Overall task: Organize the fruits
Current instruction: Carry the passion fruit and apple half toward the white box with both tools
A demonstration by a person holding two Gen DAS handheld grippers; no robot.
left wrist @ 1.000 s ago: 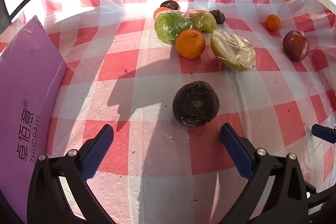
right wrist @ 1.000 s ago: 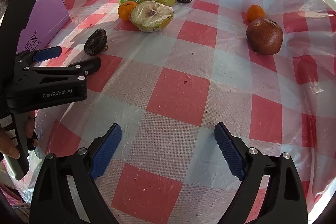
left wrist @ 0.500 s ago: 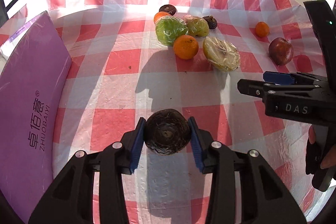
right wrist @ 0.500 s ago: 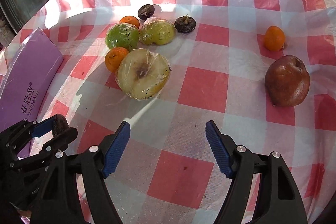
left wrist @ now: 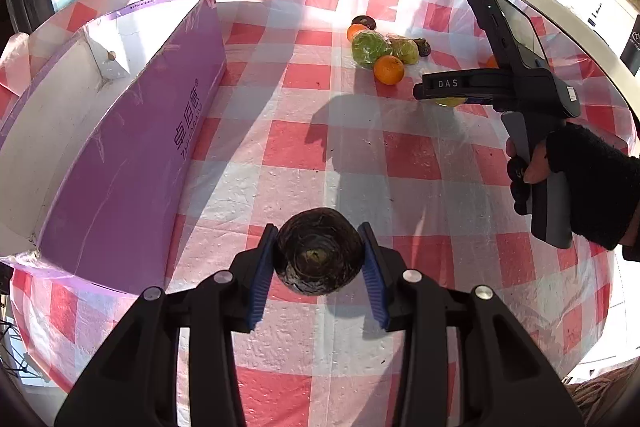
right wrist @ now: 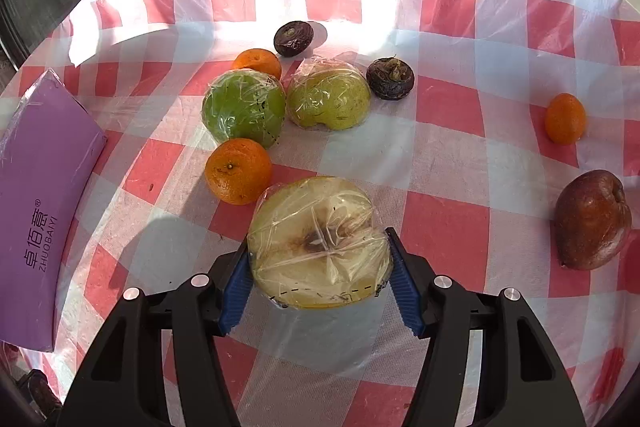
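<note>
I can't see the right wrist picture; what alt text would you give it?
The right gripper is closing its jaws around a plastic-wrapped half apple on a red-checked tablecloth. Beyond lie two oranges, two more wrapped fruits, two dark round fruits, a kumquat, a reddish pear and a purple box.

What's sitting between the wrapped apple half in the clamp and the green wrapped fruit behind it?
An orange, seen in the right wrist view.

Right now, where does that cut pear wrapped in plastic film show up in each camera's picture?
Left wrist view: mostly hidden behind the right gripper; only a yellow sliver shows.
Right wrist view: cut pear at lower centre, between the closing jaws.
Shared landmark: the purple box.
</note>
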